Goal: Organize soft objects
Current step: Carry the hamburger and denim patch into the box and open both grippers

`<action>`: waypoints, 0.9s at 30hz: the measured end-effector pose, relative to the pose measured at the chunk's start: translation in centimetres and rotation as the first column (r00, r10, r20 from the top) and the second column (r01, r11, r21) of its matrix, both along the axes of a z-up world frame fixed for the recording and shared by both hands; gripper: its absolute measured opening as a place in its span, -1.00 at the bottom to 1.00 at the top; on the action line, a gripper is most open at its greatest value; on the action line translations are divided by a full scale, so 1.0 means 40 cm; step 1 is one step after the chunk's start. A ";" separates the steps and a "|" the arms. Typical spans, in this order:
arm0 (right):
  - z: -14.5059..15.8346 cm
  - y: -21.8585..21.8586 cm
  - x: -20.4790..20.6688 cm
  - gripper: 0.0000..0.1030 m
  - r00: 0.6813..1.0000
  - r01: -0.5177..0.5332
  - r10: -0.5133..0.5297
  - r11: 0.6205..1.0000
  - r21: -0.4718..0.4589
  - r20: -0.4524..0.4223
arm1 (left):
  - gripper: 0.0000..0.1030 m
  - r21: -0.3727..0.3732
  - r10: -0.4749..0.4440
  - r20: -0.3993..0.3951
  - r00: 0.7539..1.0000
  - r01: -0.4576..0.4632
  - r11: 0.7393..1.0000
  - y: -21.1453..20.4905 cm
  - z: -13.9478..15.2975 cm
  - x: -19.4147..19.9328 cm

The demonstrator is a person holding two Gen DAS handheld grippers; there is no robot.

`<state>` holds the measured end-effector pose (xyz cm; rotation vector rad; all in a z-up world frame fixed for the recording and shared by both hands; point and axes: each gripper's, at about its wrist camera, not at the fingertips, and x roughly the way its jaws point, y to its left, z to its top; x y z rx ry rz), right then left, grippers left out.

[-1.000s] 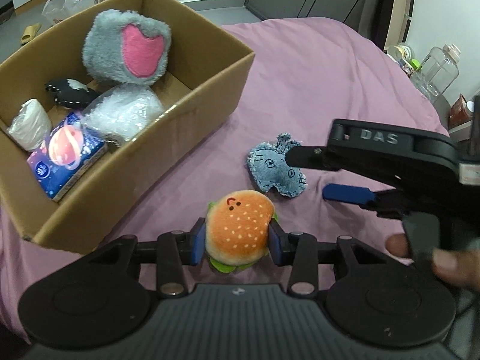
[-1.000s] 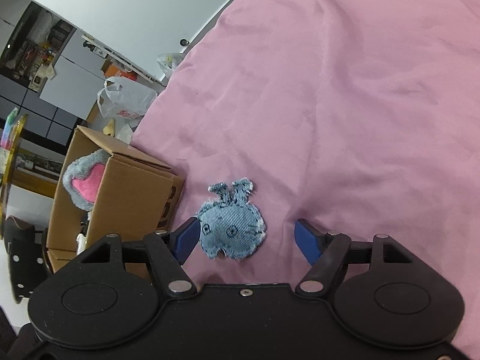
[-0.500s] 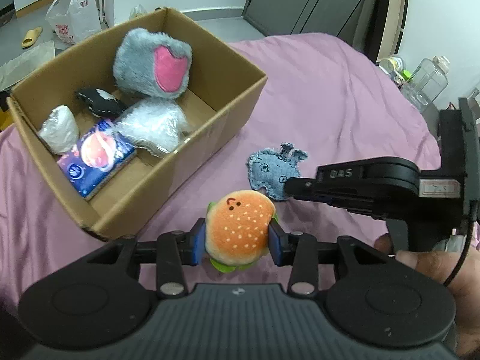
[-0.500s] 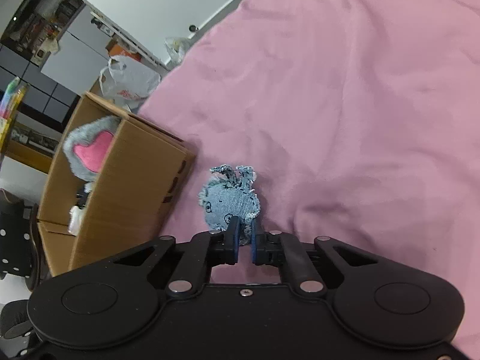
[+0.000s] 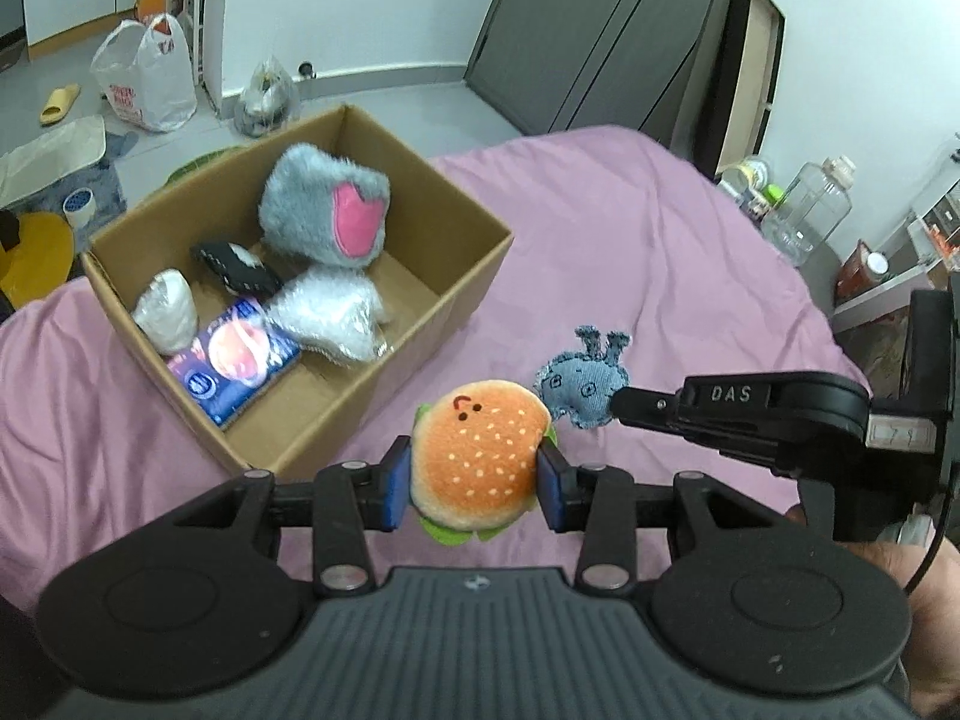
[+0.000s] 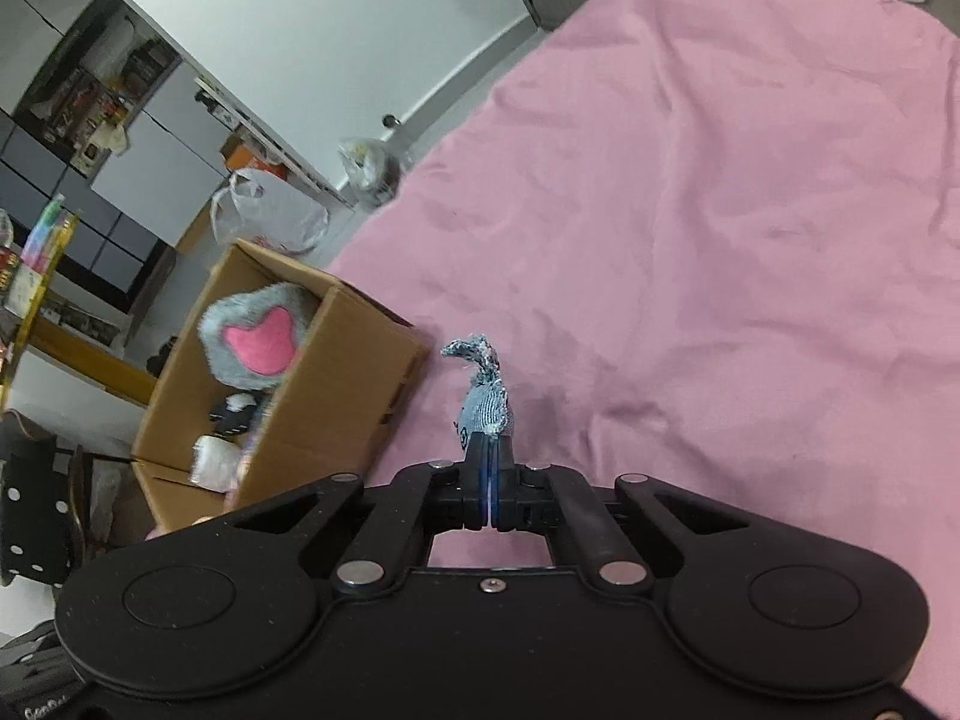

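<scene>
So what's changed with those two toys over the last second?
The right gripper, open around the denim toy a second ago, has closed on its edge and lifted it off the pink bedspread. The left gripper kept its hold on the burger plush and rose too. The cardboard box and its contents stayed put.

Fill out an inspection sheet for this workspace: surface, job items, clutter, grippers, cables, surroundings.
Surface: pink bedsheet, wrinkled.
Job's things: burger plush and denim toy, each gripped; cardboard box open, holding a grey-pink plush, a white plush and a tissue pack.
Clutter: nothing seen on the sheet.
Grippers: left gripper shut on the burger plush; right gripper shut on the denim toy's edge.
Cables: one black cable by the right hand.
Surroundings: plastic bags on the floor, clear jug bedside.
</scene>
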<state>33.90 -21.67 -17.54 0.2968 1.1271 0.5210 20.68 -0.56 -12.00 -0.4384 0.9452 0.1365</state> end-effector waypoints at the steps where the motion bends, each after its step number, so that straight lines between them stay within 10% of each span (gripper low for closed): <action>1: 0.010 0.007 -0.004 -1.00 1.000 0.001 -0.001 1.000 0.004 0.007 | -0.21 0.000 0.002 0.006 1.000 -0.002 1.000 0.004 0.007 -0.003; 27: 0.193 0.137 -0.024 -0.99 0.988 -0.041 0.036 0.999 0.032 0.151 | -0.20 -0.012 0.085 0.035 0.996 -0.084 0.996 0.187 0.047 0.026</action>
